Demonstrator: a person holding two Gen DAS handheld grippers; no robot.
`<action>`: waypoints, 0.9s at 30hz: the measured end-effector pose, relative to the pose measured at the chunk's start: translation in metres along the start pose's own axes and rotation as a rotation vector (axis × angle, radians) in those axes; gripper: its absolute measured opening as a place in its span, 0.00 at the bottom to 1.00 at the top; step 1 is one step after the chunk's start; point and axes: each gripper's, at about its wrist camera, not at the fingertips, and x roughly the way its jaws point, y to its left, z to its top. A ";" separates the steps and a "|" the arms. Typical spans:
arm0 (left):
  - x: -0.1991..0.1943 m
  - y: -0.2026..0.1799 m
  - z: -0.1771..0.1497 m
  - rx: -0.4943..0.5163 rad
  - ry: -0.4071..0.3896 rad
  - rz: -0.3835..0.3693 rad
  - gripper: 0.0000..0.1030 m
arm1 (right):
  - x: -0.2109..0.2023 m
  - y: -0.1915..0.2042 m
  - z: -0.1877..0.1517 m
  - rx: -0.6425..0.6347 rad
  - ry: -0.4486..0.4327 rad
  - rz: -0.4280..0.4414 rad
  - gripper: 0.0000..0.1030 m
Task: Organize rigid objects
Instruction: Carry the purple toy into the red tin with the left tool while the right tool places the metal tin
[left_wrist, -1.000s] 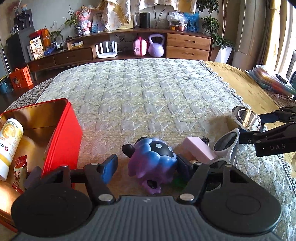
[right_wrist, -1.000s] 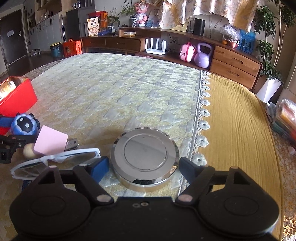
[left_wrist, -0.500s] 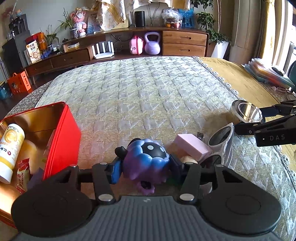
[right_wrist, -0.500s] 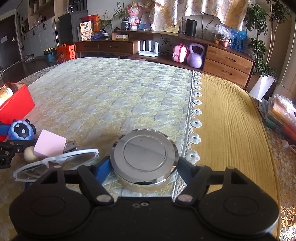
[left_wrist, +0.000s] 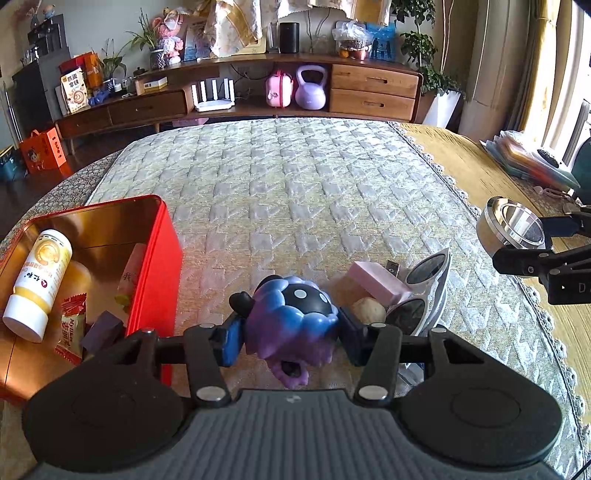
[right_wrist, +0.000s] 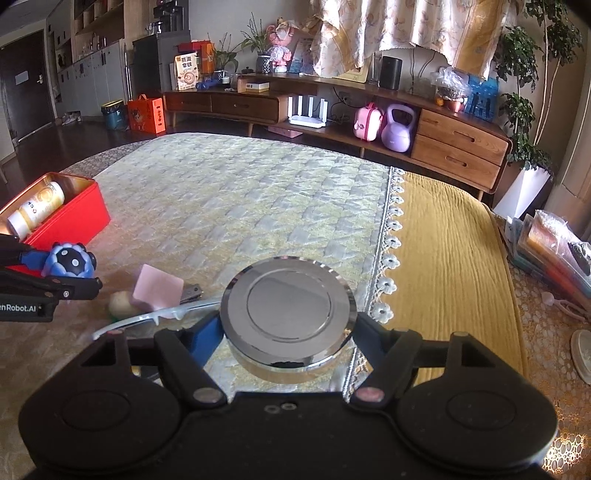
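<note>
1. Quilted bed cover (left_wrist: 295, 192) fills both views; your pile of things sits on it near you.
2. Red tin (left_wrist: 155, 266) lies open at your left, just beside the left gripper; inside it a white-and-yellow bottle (left_wrist: 38, 280) on its side, a red snack packet (left_wrist: 72, 328) and a dark purple block (left_wrist: 101, 330).
3. Round silver tin (right_wrist: 288, 310) sits between your right gripper's (right_wrist: 288, 332) jaws, both pads pressed on its sides; the jaws have just been closing and now clamp it. It looks off the cover, tilted in the left view.
4. Blue-purple spotted toy (left_wrist: 291, 321) sits squarely between your left gripper's (left_wrist: 291, 334) jaws, pads against both sides; they have just been closing and grip it.
5. White sunglasses (left_wrist: 424, 291) lie right of the toy, touching the pink block (left_wrist: 373, 282).
6. Small beige ball (left_wrist: 367, 310) rests against the pink block, between toy and sunglasses.
</note>
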 end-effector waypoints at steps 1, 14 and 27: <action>-0.003 0.001 0.000 -0.002 0.000 -0.001 0.50 | -0.004 0.003 0.001 -0.005 0.000 0.004 0.73; -0.050 0.028 -0.007 -0.047 -0.027 -0.024 0.50 | -0.044 0.059 0.018 -0.067 -0.024 0.090 0.73; -0.104 0.078 -0.014 -0.079 -0.057 0.014 0.50 | -0.065 0.132 0.043 -0.141 -0.054 0.182 0.73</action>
